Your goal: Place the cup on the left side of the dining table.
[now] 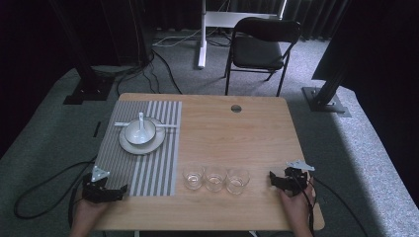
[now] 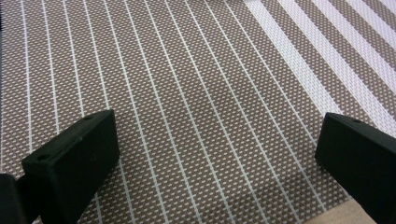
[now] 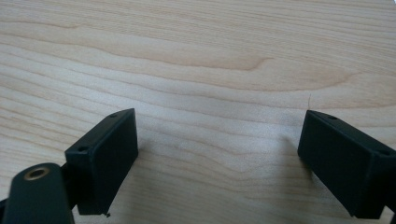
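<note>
My left gripper [image 1: 104, 191] rests at the near left corner of the table, over the striped placemat [image 1: 148, 163]. Its jaws stand wide apart in the left gripper view [image 2: 217, 158], with bare mat [image 2: 196, 84] between them. My right gripper [image 1: 282, 180] sits at the near right of the wooden table [image 1: 232, 138]. Its jaws are also wide apart [image 3: 219, 163], and between them lies bare wood [image 3: 210, 70]. Three clear glasses [image 1: 215, 178] stand in a row between the two grippers. A white bowl with a spoon [image 1: 140, 131] sits on a plate [image 1: 129, 144] at the far part of the mat.
A round cable hole [image 1: 236, 108] is in the table's far edge. A black folding chair [image 1: 262, 47] stands on the carpet beyond the table. Black stand bases [image 1: 89, 89] flank the table on the floor, and cables trail from both grippers.
</note>
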Demonstrator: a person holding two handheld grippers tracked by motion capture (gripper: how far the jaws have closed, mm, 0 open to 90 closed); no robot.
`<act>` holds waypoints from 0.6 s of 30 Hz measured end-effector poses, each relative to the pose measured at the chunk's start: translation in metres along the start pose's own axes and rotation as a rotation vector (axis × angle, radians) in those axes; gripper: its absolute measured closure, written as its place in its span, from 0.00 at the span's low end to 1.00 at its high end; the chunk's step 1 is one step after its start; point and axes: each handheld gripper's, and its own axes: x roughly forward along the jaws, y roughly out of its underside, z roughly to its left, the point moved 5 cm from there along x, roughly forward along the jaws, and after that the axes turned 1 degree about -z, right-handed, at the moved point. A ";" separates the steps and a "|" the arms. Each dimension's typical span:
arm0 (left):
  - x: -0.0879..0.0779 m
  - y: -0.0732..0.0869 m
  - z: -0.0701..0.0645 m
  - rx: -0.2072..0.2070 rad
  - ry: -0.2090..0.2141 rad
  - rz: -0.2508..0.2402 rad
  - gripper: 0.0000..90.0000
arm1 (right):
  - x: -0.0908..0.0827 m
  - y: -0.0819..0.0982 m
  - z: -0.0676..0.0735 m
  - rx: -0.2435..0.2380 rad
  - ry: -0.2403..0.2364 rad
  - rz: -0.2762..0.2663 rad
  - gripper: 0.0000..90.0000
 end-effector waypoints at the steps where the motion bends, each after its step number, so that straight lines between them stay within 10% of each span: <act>1: 0.000 0.000 0.000 0.002 0.001 0.001 0.00 | 0.000 0.000 0.000 -0.001 0.000 0.000 0.13; 18: -0.001 -0.001 0.003 0.048 0.045 0.039 0.00 | 0.000 0.000 0.000 -0.001 0.000 -0.001 0.13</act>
